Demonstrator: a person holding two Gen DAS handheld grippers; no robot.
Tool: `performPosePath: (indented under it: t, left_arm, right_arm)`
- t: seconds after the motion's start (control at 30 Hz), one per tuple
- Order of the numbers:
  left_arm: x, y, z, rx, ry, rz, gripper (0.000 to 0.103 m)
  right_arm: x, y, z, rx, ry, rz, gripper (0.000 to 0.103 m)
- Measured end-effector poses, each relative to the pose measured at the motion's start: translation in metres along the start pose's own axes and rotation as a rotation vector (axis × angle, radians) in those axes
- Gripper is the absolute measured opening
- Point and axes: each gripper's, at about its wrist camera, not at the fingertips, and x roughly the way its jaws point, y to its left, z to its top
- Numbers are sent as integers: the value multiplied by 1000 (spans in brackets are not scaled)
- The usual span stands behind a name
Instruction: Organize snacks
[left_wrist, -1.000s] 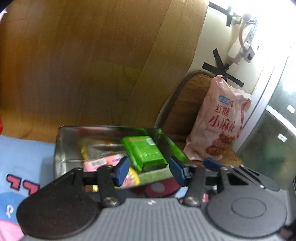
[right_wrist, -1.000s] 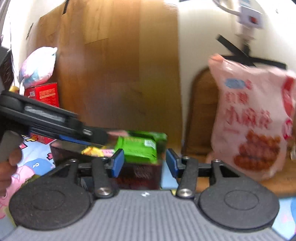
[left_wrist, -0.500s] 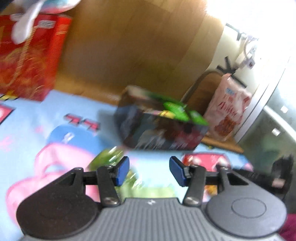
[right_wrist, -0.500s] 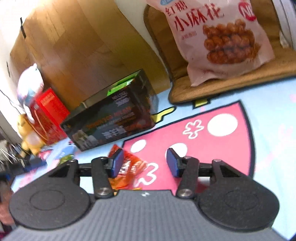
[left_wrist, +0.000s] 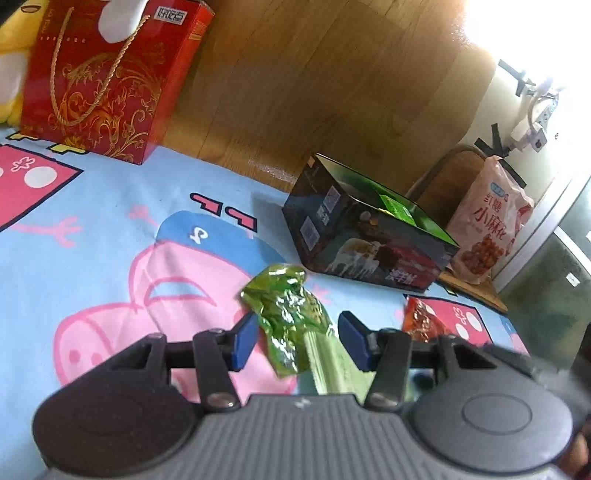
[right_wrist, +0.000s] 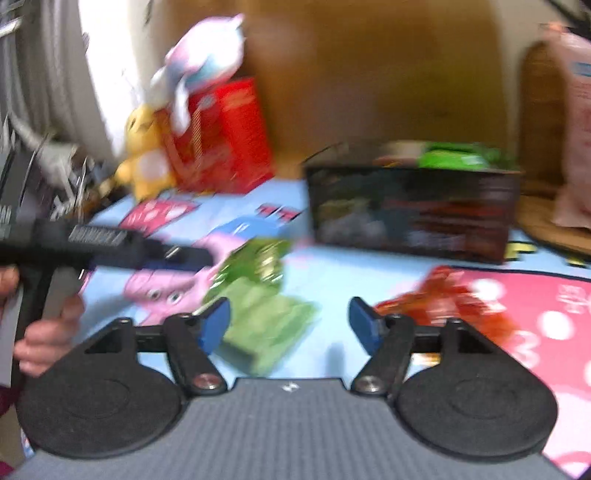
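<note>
Cartoon-print blue sheet holds a dark box right of centre already carrying green packs, while a green snack packet and a red one await, both between released jaws: left gripper partly spread, right gripper just widening

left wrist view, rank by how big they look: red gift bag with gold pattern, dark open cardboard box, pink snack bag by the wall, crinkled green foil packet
1. Red gift bag with gold pattern
2. Dark open cardboard box
3. Crinkled green foil packet and pink snack bag: look alike; the packet is much nearer the camera, so unranked.
</note>
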Motion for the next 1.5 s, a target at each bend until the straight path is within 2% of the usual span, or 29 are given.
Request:
performPosePath:
  t: [0.07, 0.13, 0.23, 0.33, 0.37, 0.57, 0.8, 0.87, 0.97, 1.13, 1.27, 1.3, 1.4, 1.5]
  left_arm:
    - [11, 3, 5, -29, 35, 12, 49]
    - [16, 4, 3, -55, 66, -15, 47]
    - [17, -7, -10, 2, 84, -49, 46]
    - [11, -18, -24, 35, 108, -111, 47]
    - [11, -20, -29, 27, 128, -141, 48]
    - [-1, -45, -56, 101, 161, -188, 49]
    - [-6, -70, -76, 123, 256, -301, 49]
    - [-6, -75, -78, 129, 269, -321, 49]
    - [-8, -81, -75, 142, 250, -316, 51]
    - [-7, -79, -70, 132, 249, -288, 51]
    - [-12, -75, -64, 134, 212, -230, 51]
    - [-14, -72, -59, 121, 198, -219, 51]
    - [-14, -69, -45, 81, 181, -234, 51]
    - [-6, -84, -37, 116, 187, -261, 51]
  right_arm:
    - [19, 9, 0, -27, 34, 10, 74]
    - [27, 12, -2, -20, 42, 41, 68]
    - [22, 12, 0, -30, 23, 35, 54]
    - [13, 4, -4, 6, 41, 66, 47]
    - [10, 4, -10, 10, 49, 79, 47]
    - [-24, 23, -36, -94, 29, 56, 49]
    - [-62, 20, -57, -33, 20, 70, 50]
    - [-70, 16, -59, -17, 7, 34, 58]
    - [-81, 10, -63, -3, -29, -57, 65]
    - [-92, -4, -68, 39, -58, -81, 66]
    - [-105, -17, -67, 47, -113, -180, 68]
    - [-107, -22, -67, 59, -122, -207, 72]
    - [-100, -31, -68, 51, -97, -305, 77]
    - [-83, -36, -70, 25, -46, -311, 76]
